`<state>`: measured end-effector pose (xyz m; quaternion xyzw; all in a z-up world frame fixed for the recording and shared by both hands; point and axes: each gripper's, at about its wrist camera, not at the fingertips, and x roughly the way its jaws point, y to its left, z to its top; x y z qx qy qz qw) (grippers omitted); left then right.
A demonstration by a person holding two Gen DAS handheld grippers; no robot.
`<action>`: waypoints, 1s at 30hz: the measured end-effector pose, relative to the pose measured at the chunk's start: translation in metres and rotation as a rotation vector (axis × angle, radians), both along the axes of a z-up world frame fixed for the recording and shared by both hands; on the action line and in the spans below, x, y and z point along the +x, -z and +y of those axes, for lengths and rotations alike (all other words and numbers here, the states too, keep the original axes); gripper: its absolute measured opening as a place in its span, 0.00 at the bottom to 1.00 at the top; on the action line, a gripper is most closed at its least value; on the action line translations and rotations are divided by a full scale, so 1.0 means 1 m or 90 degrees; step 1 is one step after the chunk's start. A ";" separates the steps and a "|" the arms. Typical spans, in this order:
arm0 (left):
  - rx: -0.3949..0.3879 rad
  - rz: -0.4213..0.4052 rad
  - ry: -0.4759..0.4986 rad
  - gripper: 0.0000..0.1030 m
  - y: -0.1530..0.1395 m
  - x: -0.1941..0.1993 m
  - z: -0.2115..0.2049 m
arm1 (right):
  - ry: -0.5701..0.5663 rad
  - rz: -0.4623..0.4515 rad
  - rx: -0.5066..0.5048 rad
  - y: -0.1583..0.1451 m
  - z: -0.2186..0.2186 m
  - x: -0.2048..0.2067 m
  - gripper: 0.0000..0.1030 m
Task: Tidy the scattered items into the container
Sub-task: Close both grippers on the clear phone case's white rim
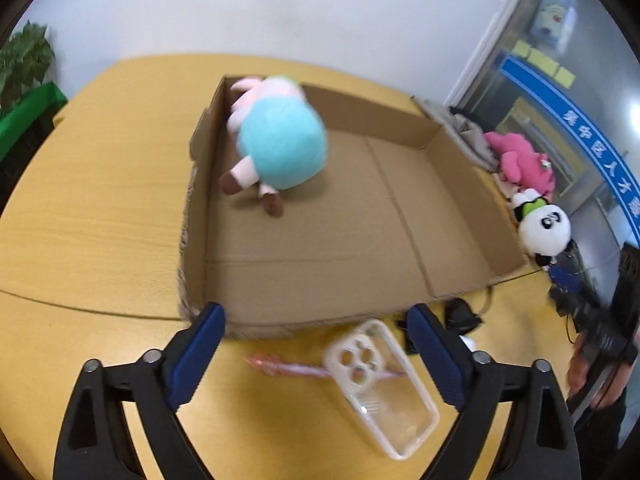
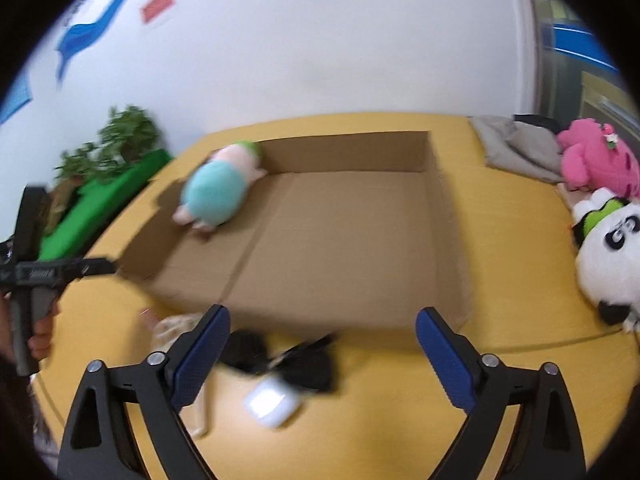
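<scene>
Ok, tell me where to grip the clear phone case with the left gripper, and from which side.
Take the clear phone case across its two long edges near the middle, coming down from above. It lies flat on the table, camera-cutout end toward the cardboard box, so only the thin rim offers purchase. The left gripper is open and probably wide enough. A pink pen lies partly under the cutout end, so avoid it.

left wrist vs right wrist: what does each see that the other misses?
Left wrist only: clear phone case lying on a pink pen.
Right wrist only: white earbud case; the left gripper's handle at frame left.
Both: cardboard box holding the blue plush, panda plush, pink plush, yellow table. Left gripper and right gripper are open.
</scene>
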<state>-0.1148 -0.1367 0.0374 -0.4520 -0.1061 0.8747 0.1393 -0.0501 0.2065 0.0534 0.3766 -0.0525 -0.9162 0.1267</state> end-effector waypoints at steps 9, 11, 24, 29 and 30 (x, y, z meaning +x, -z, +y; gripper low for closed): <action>0.086 -0.068 -0.061 0.96 0.041 0.032 0.028 | -0.143 -0.050 -0.056 0.063 -0.079 0.031 0.94; 0.095 -0.093 -0.077 0.96 0.053 0.034 0.031 | -0.148 -0.049 -0.074 0.068 -0.078 0.025 0.94; 0.178 -0.173 -0.085 0.79 0.098 0.021 0.055 | -0.164 -0.080 -0.109 0.097 -0.079 0.012 0.94; 0.203 -0.168 -0.054 0.69 0.103 0.018 0.059 | -0.157 -0.085 -0.077 0.099 -0.089 0.013 0.94; 0.209 -0.166 -0.047 0.66 0.105 0.018 0.059 | -0.158 -0.089 -0.072 0.100 -0.093 0.014 0.94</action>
